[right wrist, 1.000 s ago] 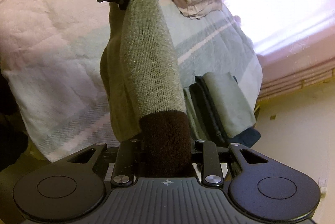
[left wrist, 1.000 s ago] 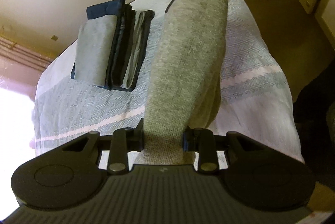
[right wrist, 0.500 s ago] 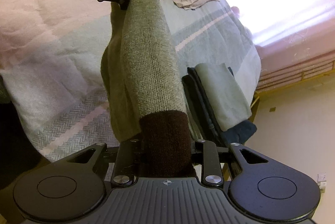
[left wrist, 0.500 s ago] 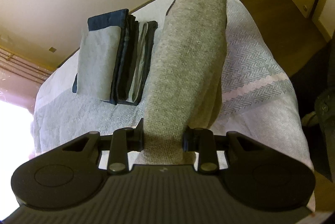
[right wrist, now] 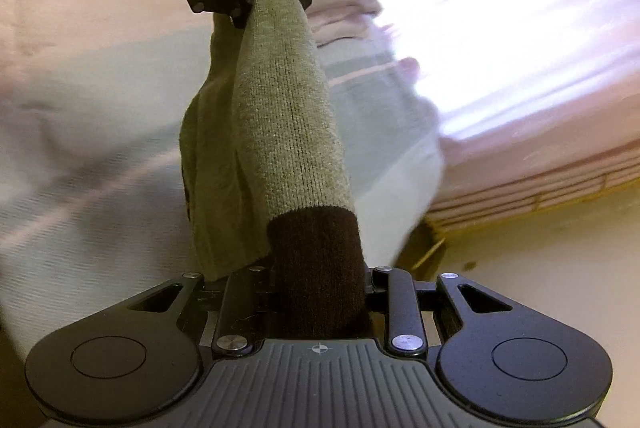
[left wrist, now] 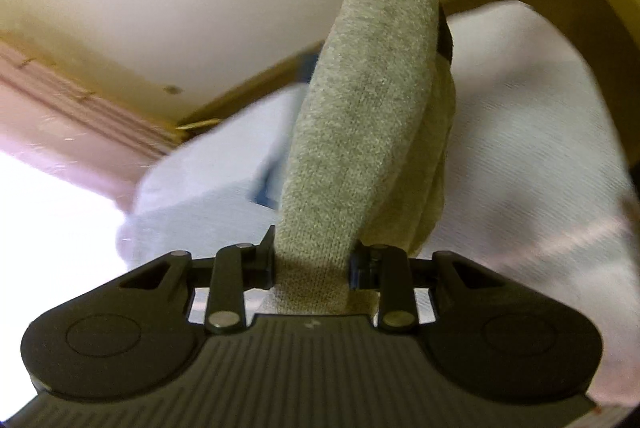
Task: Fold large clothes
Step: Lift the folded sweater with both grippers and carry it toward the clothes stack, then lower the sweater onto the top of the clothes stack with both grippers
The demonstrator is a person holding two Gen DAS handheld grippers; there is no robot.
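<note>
The gray sweater (left wrist: pixel 372 131) is up in the air, stretched between the two tools like a soft rope. The left gripper (left wrist: pixel 312 260) is clamped tight on the gray end, and the right gripper (right wrist: pixel 320 288) is clamped tight on the dark brown cuff (right wrist: pixel 316 252). In the right wrist view the left gripper shows at the far top, pinching the other end. More gray cloth hangs down in loose folds under the stretched part, so the sweater looks bunched up and not flat. I think the folding of this one has only started: it is picked up, but it still has to be laid down, smoothed out and folded over. Under the sweater is a bed (right wrist: pixel 80 155) with a pale blue-gray cover that has a light pink stripe (right wrist: pixel 360 79) across it. At the far end of the bed there is some pinkish cloth (right wrist: pixel 344 15) in a heap; it is too blurry to say what it is. To the right of the bed hangs a bright pink curtain (right wrist: pixel 520 27) with lots of light behind it. The floor (right wrist: pixel 540 268) near the bed is pale cream. In the left wrist view a small blue bit (left wrist: pixel 266 183) peeks out beside the sweater on the left, but it is too blurry to name. Both pictures are smeared.
</note>
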